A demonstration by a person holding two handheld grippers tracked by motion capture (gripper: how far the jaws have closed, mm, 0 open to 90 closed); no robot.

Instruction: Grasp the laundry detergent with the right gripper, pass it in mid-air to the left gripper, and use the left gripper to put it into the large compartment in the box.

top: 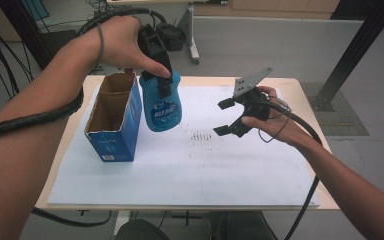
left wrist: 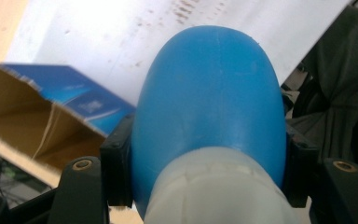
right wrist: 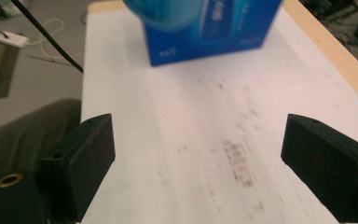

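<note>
The left gripper (top: 164,82) pinched the blue bottle (top: 162,107) beside the open box (top: 114,122), near the table's far left corner, not yet inside; the right gripper's (top: 226,117) fingers were spread, holding nothing.

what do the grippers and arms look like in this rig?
Both grippers are black with blocky two-jaw pads; brass-coloured screw inserts sit near the jaw bases. The right gripper carries a grey three-cornered plate and a smooth black cable. The left gripper trails a black ribbed cable. Forearms bare, no sleeves.
</note>
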